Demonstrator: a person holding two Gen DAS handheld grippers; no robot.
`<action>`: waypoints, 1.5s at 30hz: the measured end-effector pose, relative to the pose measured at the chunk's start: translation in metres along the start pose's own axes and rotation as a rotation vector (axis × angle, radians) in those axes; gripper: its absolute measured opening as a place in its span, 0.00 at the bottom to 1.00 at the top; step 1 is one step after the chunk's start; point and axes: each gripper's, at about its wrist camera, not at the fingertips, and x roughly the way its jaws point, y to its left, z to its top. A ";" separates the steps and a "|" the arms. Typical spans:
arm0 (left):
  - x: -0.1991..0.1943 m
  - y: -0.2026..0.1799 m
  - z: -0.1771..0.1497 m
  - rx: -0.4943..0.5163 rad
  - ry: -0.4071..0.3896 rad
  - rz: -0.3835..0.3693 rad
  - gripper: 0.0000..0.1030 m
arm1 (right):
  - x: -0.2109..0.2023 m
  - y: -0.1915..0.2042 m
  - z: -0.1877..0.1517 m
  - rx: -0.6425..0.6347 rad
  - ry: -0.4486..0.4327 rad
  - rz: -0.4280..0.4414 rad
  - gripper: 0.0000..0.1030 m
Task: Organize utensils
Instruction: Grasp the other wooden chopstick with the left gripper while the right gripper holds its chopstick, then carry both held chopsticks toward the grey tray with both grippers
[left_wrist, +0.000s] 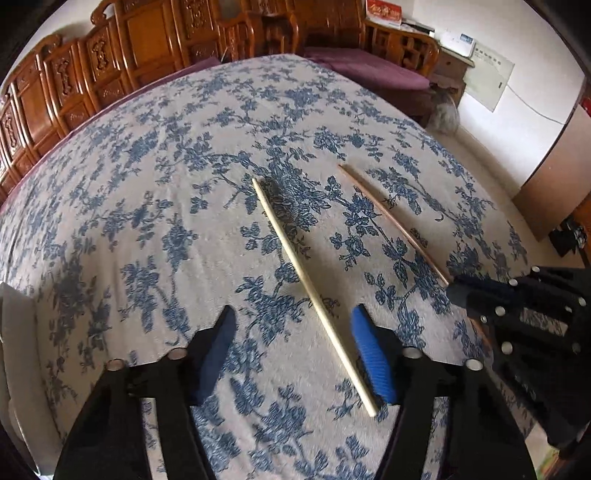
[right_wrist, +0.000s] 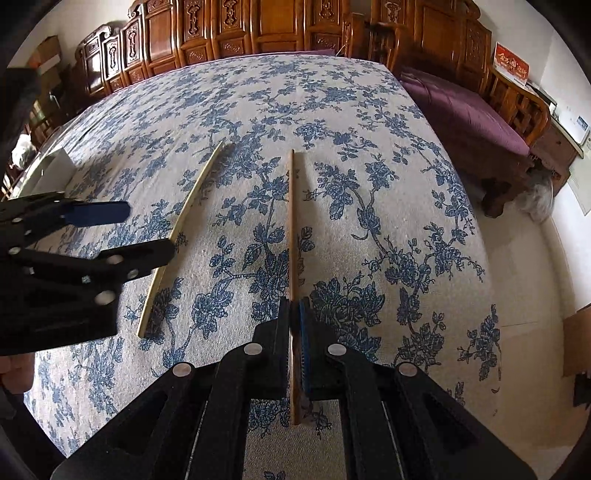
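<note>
Two chopsticks lay on the blue-flowered tablecloth, roughly parallel and apart, both running near to far. The pale chopstick sat left; the darker brown chopstick sat right. The left gripper had its jaws partly apart, straddling the near half of the pale chopstick. The stick ran slantwise between the pads, its near end just beside the blue right pad; contact could not be told. The black left finger stood clear of it. The right gripper was clamped narrow on the near end of the brown chopstick, pads pressing both sides, a short stub sticking out behind the grip. Whether that stick's far end touched the cloth could not be told. Both grippers pointed steeply down at the table, side by side, near edge. A carved wooden bench with a purple cushion stood beyond the table. A bit of the person's hand showed behind the left gripper.
</note>
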 end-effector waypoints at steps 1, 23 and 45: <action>0.001 0.000 0.000 -0.001 0.003 0.001 0.51 | 0.000 -0.001 0.000 0.000 0.000 0.001 0.06; -0.011 0.034 -0.020 -0.043 0.032 0.005 0.04 | -0.011 0.017 0.008 -0.001 -0.041 0.034 0.06; -0.116 0.104 -0.035 -0.086 -0.141 0.041 0.04 | -0.069 0.091 0.051 -0.078 -0.136 0.048 0.06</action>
